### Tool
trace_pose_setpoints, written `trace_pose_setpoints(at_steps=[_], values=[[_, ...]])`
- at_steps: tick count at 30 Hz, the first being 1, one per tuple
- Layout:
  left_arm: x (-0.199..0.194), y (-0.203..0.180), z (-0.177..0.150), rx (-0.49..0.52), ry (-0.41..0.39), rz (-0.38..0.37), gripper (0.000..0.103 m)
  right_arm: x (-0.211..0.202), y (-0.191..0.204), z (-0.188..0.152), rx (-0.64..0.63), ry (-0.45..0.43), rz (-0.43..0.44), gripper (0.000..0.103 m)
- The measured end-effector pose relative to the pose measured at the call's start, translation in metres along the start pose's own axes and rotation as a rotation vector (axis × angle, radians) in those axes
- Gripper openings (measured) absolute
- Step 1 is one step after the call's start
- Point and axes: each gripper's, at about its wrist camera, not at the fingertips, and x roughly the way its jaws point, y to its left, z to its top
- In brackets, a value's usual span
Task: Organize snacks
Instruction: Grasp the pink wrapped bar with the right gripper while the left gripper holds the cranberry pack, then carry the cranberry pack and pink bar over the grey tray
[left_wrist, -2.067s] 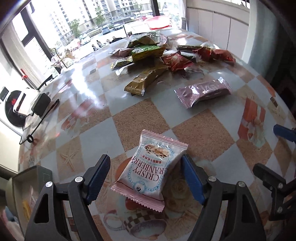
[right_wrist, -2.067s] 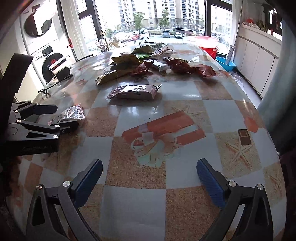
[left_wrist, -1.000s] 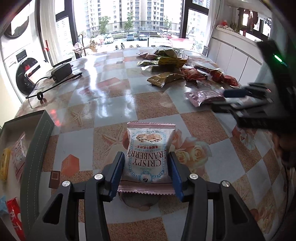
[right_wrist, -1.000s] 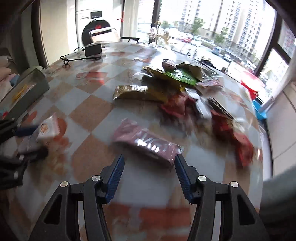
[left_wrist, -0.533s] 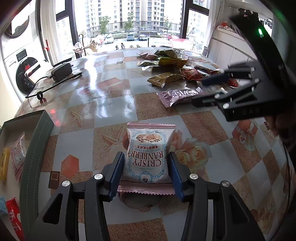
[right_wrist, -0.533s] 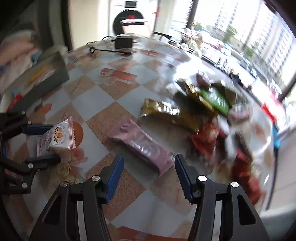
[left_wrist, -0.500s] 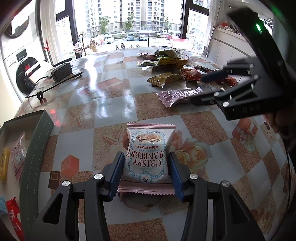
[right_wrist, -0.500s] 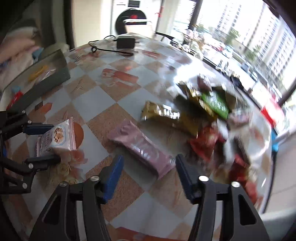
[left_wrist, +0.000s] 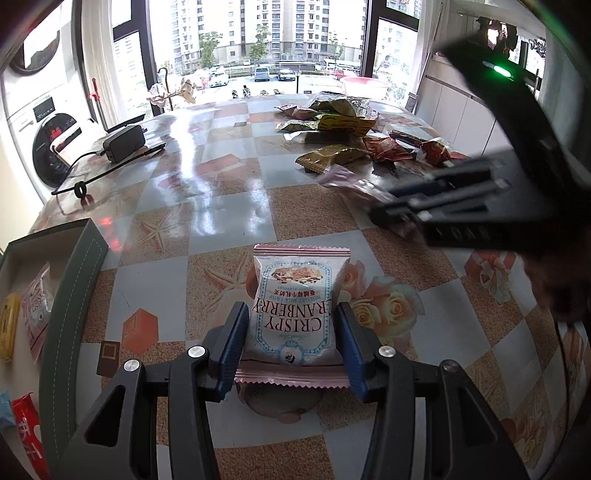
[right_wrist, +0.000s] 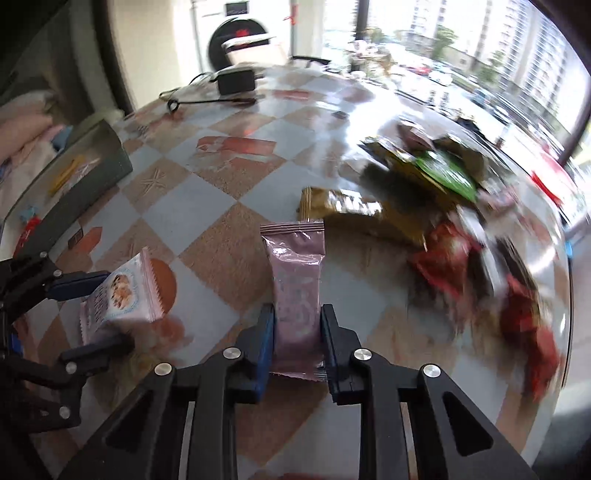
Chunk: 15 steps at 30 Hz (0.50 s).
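My right wrist view smears the snack pile (right_wrist: 461, 229) ahead and right of the right tongs (right_wrist: 297, 328); its wrappers' print is unreadable. The mauve packet (right_wrist: 295, 291) label is blurred too. Left of my left tongs (left_wrist: 291, 339), the grey box (left_wrist: 70, 295) runs off frame.

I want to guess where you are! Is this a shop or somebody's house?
Probably somebody's home, a laundry or balcony room: a washing machine beside the table, white cabinets, and big windows facing apartment towers.

Black power adapter (left_wrist: 123, 147) with cable (left_wrist: 79, 189) lies far left on the checkered worktop (left_wrist: 229, 206). Washing machine (left_wrist: 44, 144) stands left of it. Red basin (left_wrist: 364, 82) sits beyond the far edge.
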Motion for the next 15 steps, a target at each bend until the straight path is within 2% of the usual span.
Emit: trace_pose_setpoints(at_steps=[9,15], values=[[0.0,0.001,0.0,-0.004,0.0,0.006,0.053,-0.05,0.017,-0.07,0.387,-0.064,-0.139,0.025],[-0.003,0.006,-0.004,-0.032,0.004,0.027,0.053,-0.064,0.047,-0.096,0.457,-0.106,-0.205,0.025]])
